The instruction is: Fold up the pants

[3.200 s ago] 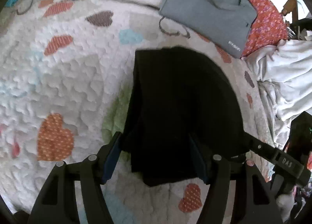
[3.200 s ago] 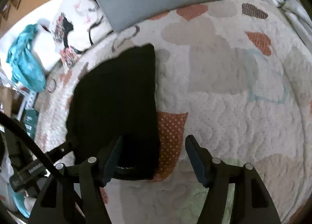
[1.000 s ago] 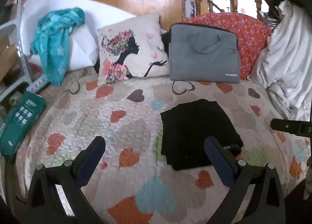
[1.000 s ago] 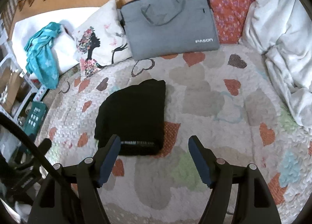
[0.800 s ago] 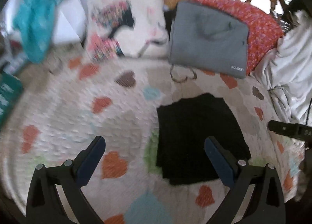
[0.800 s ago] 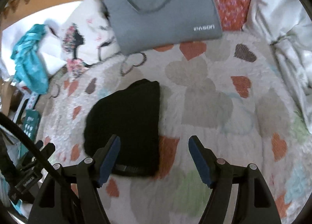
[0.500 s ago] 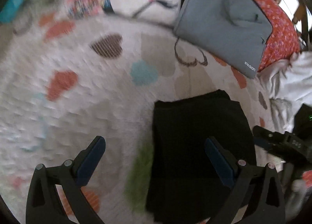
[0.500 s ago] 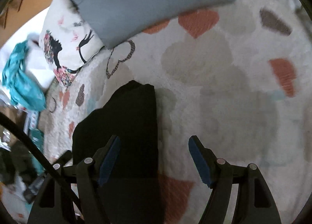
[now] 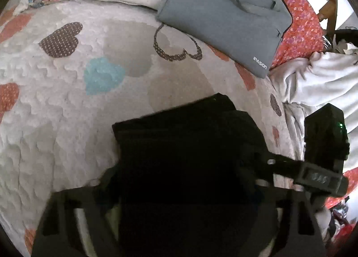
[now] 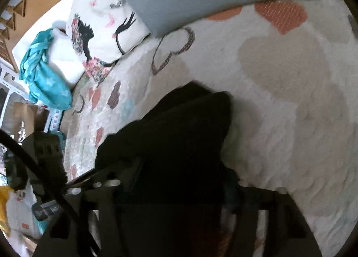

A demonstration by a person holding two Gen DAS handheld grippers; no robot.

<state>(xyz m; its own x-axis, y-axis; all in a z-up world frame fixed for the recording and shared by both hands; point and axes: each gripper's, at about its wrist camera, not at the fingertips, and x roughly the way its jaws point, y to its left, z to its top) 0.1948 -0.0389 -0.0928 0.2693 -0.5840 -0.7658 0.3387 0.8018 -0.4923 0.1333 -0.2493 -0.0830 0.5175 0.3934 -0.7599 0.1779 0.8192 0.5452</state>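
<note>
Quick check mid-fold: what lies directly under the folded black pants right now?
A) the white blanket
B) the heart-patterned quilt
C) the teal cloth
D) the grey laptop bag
B: the folded black pants rest on the heart-patterned quilt, well short of the grey laptop bag.

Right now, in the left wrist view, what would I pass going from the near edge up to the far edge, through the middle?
Folded black pants → heart-patterned quilt → grey laptop bag → red floral cushion.
</note>
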